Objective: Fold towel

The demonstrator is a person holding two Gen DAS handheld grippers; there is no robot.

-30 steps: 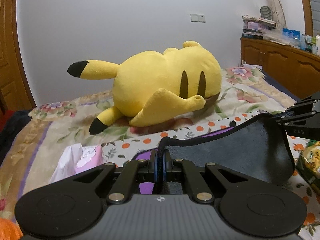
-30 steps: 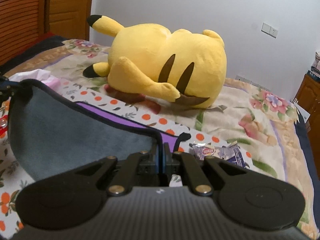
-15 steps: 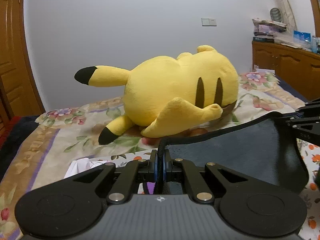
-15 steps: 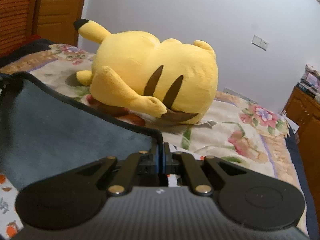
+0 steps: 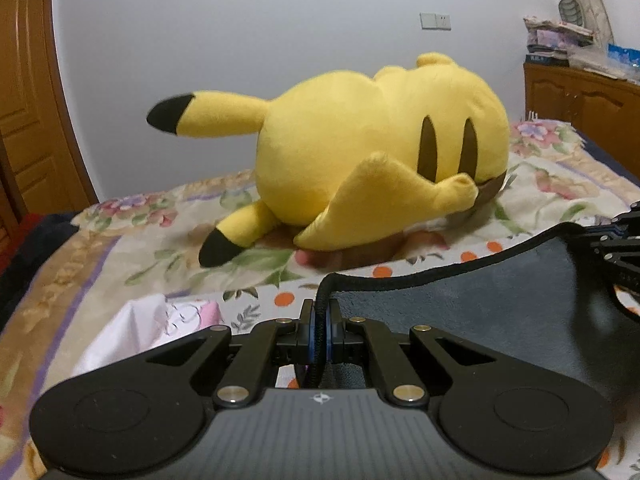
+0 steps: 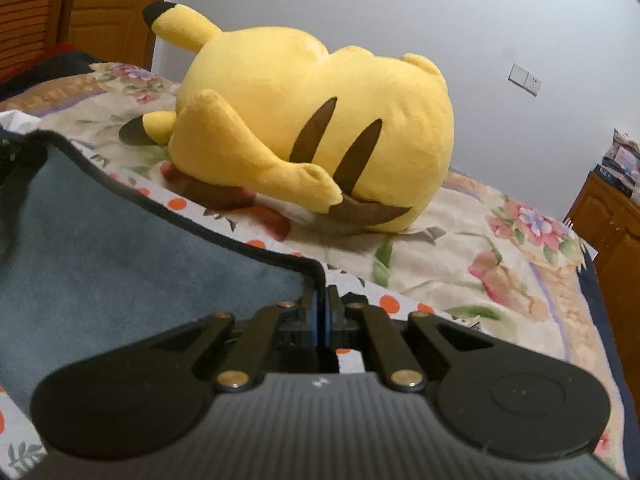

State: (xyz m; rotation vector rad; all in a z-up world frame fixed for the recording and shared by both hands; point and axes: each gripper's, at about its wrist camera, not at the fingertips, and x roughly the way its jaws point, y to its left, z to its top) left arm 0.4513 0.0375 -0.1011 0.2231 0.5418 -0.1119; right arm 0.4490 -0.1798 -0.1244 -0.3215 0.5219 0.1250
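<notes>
A dark grey towel (image 5: pixel 472 304) with a black hem hangs stretched between my two grippers above the bed. My left gripper (image 5: pixel 320 320) is shut on its left corner. My right gripper (image 6: pixel 320 312) is shut on its right corner, and the towel (image 6: pixel 120 256) spreads to the left in the right wrist view. The right gripper also shows at the right edge of the left wrist view (image 5: pixel 616 248). The towel's lower part is hidden below both gripper bodies.
A big yellow plush toy (image 5: pixel 372 160) lies on the floral bedspread (image 5: pixel 132 248) just beyond the towel. A pink and white cloth (image 5: pixel 160 320) lies at the left. A wooden cabinet (image 5: pixel 580 100) stands at the right, a wooden door (image 5: pixel 24 120) at the left.
Both grippers have carried the held towel forward toward the plush toy, which now looks larger and closer. The purple cloth under the towel is out of sight now.
</notes>
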